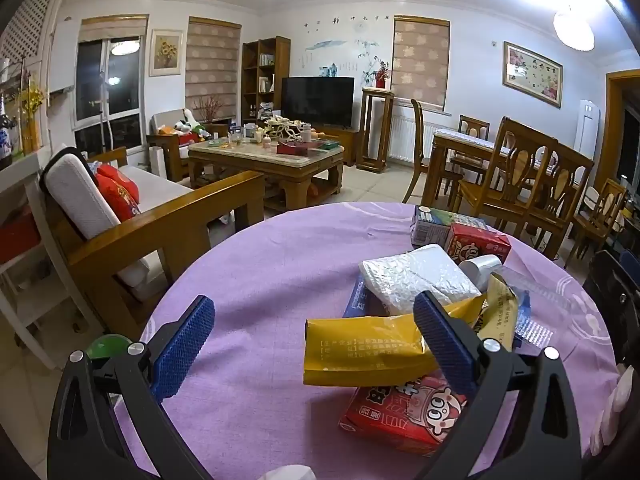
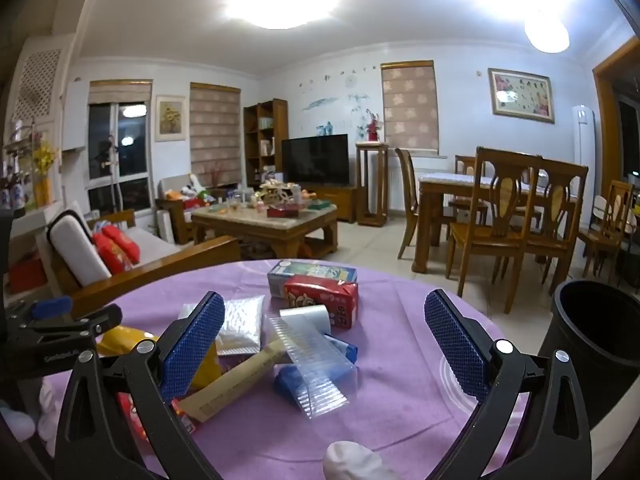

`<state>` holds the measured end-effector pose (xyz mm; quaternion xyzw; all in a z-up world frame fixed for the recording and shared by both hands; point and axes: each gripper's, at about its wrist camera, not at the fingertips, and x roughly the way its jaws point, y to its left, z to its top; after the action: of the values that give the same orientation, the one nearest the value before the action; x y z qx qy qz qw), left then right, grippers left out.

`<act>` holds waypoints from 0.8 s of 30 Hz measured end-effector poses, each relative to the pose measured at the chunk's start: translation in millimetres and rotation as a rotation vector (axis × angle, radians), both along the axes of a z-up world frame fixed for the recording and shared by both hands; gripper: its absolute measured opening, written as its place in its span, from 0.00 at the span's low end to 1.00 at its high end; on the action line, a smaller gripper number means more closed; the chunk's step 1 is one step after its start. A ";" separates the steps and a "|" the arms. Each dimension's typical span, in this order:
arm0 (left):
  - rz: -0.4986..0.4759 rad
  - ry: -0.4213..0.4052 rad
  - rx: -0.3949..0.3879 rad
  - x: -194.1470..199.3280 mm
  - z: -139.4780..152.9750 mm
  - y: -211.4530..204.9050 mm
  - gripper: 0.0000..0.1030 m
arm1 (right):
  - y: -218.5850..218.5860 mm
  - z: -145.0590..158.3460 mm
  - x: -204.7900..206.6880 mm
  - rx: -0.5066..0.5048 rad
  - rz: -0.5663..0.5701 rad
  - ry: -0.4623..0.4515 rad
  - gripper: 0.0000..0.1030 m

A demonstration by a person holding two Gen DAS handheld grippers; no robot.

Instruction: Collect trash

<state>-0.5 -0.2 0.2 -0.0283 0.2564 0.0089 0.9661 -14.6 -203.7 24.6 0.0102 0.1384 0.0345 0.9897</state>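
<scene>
A pile of trash lies on the round table with a purple cloth (image 1: 280, 264). In the left wrist view: a yellow packet (image 1: 360, 356), a red carton (image 1: 404, 412), a silver bubble mailer (image 1: 416, 280), a second red carton (image 1: 476, 242). My left gripper (image 1: 316, 340) is open, its right finger over the yellow packet. In the right wrist view my right gripper (image 2: 324, 344) is open above a clear ribbed plastic tray (image 2: 316, 364). The silver mailer (image 2: 242, 328), red carton (image 2: 324, 300) and a black trash bin (image 2: 596, 344) at the right show there.
A wooden sofa with red cushions (image 1: 120, 216) stands left of the table. A cluttered coffee table (image 1: 268, 156) and TV are behind. A dining table with chairs (image 2: 500, 208) stands at the right. My left gripper's body shows in the right wrist view (image 2: 52, 336).
</scene>
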 end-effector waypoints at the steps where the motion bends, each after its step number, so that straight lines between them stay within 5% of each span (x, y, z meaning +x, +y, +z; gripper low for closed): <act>1: 0.000 -0.002 0.003 -0.1 0.0 -0.1 0.95 | 0.0 0.0 0.1 -0.001 0.000 0.002 0.96; 24: -0.001 -0.014 0.017 -0.7 0.2 -0.6 0.95 | -1.8 -2.2 0.0 0.008 -0.003 0.010 0.96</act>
<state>-1.1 -0.8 0.5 -0.0202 0.2495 0.0103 0.9681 -14.6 -205.6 22.3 0.0145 0.1433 0.0336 0.9890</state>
